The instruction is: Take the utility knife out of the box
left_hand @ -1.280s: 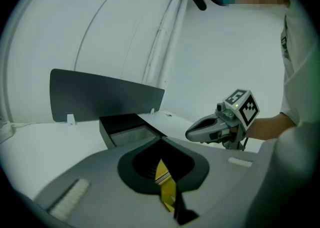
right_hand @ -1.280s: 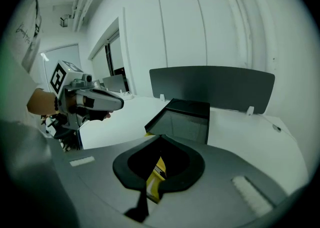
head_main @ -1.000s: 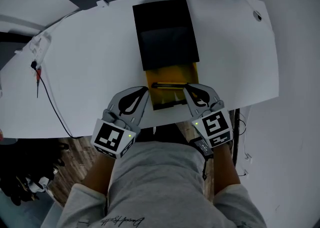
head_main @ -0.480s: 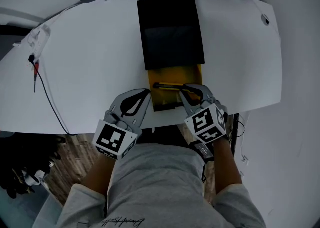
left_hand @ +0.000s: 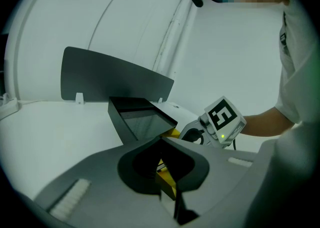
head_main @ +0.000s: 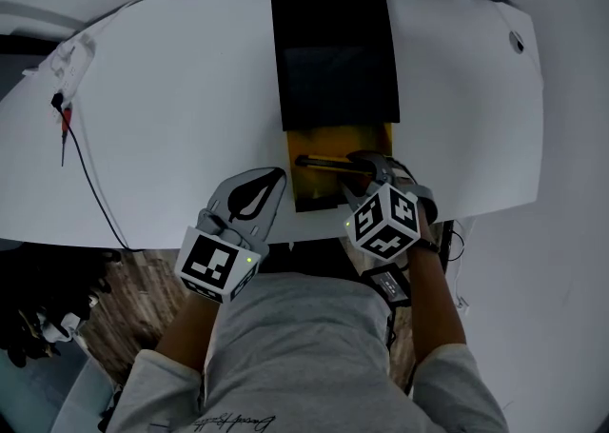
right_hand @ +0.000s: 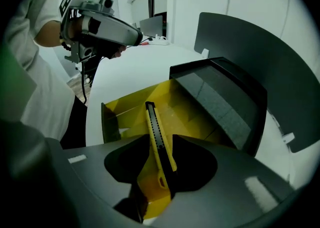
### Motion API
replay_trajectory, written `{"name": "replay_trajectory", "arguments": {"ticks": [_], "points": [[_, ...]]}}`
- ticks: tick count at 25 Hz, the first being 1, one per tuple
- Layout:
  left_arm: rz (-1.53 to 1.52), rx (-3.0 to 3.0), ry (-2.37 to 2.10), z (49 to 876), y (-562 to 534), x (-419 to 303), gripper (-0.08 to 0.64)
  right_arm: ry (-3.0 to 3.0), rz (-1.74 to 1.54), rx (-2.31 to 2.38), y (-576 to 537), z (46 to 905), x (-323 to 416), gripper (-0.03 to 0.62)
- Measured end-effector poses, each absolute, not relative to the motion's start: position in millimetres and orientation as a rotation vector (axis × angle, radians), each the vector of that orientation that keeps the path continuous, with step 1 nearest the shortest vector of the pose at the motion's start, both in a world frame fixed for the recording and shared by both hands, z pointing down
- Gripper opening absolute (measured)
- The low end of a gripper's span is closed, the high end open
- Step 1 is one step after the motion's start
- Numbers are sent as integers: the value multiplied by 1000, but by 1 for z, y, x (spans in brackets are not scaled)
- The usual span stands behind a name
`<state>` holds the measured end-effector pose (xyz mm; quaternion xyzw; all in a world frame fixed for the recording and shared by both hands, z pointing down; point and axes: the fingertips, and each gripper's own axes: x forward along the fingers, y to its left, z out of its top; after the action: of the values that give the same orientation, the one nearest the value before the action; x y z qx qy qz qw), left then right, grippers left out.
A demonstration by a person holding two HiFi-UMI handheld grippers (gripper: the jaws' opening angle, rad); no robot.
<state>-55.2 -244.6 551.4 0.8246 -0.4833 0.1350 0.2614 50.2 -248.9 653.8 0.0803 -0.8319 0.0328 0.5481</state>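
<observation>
Jaws of right gripper (right_hand: 160, 139) just spreading | utility knife (right_hand: 153, 121) between them | left gripper (left_hand: 161, 141) — pressed together

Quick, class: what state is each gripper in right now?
Left gripper: closed, empty.
Right gripper: open; its jaws have just been opening, utility knife between them, not gripped.

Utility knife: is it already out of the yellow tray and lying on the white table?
No, the utility knife lies lengthwise on the floor of the yellow tray, inside its walls.
</observation>
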Motion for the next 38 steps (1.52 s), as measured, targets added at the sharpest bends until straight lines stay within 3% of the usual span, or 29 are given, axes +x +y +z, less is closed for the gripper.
{"name": "replay_trajectory", "arguments": {"ticks": [18,26,38], "points": [[348,2189,-1316,564,-243,-65,2,-1849,38,20,-243,682,45,173],[355,2185,-1315,566,-240,-65,2,-1837,30,17,-246,682,45,134],[354,2181,-1322,564,-237,-68,2,-1851,62,50,-245,679,46,132]]}}
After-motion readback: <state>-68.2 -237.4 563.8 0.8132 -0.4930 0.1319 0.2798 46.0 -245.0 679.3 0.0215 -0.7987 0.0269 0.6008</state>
